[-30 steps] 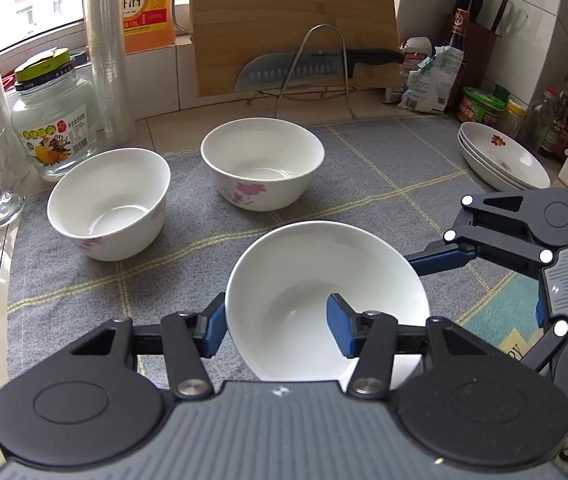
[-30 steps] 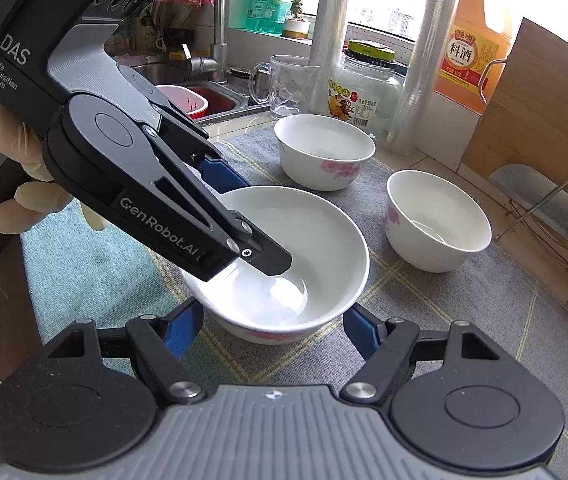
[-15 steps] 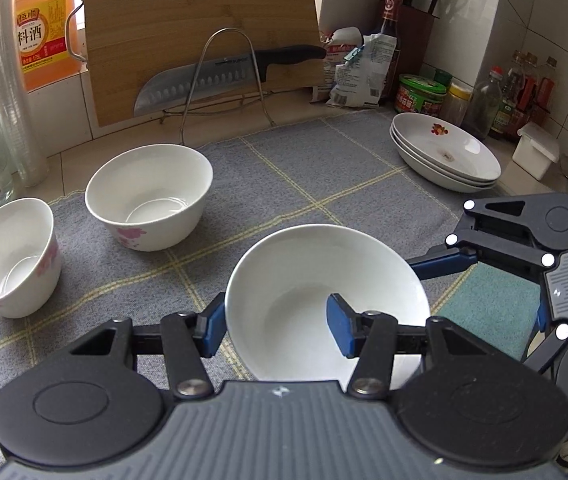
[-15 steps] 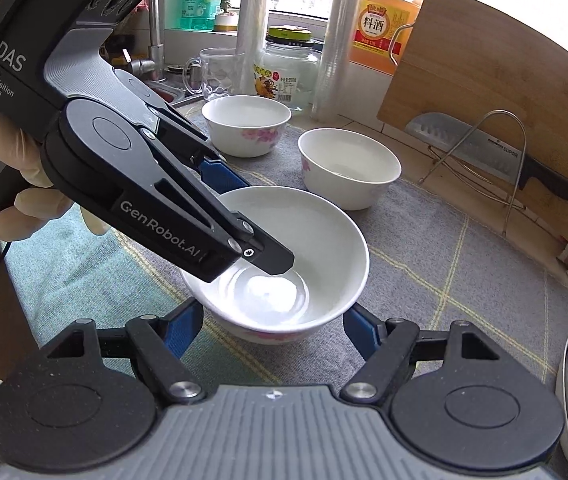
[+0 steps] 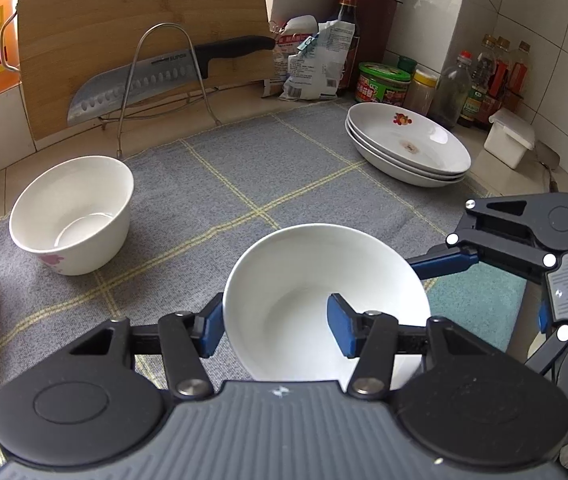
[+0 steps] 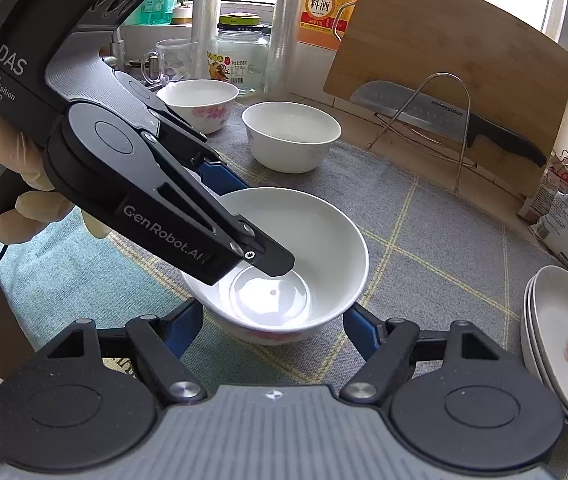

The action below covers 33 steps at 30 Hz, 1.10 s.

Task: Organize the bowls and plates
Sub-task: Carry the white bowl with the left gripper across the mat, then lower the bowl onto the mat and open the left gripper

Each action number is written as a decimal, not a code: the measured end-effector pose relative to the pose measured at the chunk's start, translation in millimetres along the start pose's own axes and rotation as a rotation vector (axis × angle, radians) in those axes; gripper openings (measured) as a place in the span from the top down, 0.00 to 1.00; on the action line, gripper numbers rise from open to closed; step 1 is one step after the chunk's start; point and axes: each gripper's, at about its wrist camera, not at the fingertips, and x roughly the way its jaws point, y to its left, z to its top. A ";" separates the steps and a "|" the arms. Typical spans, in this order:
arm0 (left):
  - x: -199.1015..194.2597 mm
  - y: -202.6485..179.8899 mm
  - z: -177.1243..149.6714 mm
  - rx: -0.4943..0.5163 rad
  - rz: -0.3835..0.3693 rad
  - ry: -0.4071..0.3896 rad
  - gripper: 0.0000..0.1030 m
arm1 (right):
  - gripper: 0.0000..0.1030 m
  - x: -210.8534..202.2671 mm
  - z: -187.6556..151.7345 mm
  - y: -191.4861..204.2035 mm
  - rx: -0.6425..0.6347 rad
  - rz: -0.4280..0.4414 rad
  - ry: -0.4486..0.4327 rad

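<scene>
- The left gripper (image 5: 275,330) is clamped on the near wall of the white bowl (image 5: 324,304) — one blue pad outside the rim, the other inside. That is a pinch on thin glazed china, so any roll of the wrist could let the wall slide out between the pads.
- The right gripper (image 6: 273,330) straddles the same bowl with a pad against each outer side, closed on it as far as it goes. The curved sides narrow toward the foot, and a squeeze there could push the bowl upward out of the pads.
- Two hands share one rigid bowl, which looks lifted just clear of the grey mat (image 5: 284,160). If they drift apart or turn unevenly, one grip will be wrenched loose, and the bowl would drop and could chip.
- The left gripper's inner finger reaches down to the bowl's floor in the right wrist view, so pulling it out carelessly may tip the bowl.
- Two more bowls (image 6: 292,136) stand well apart at the far left of the mat. I judge the held bowl belongs nested there, and lowering it off-centre could knock rim on rim.
- The plate stack (image 5: 408,144) sits at the mat's right edge near bottles — a wide sweep that way risks a clash.
- The knife (image 5: 163,76) on its wire rack lies behind, clear of the bowl.
</scene>
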 end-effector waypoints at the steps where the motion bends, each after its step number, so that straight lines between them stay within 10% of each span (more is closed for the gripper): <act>1: 1.8 -1.6 0.6 0.002 -0.004 0.001 0.49 | 0.22 -0.9 -1.5 -1.4 0.005 -0.003 0.003; 17: 13.5 -8.1 2.8 0.015 -0.024 0.013 0.49 | 0.22 3.9 -10.1 -9.9 0.051 -0.020 0.034; 22: 10.3 -6.8 1.9 0.013 -0.030 -0.019 0.17 | 0.03 4.7 -10.1 -11.4 0.063 -0.005 0.033; 33: -9.2 0.1 -3.8 0.005 0.018 -0.060 0.10 | 0.00 -4.7 -12.6 -14.9 0.060 0.001 0.009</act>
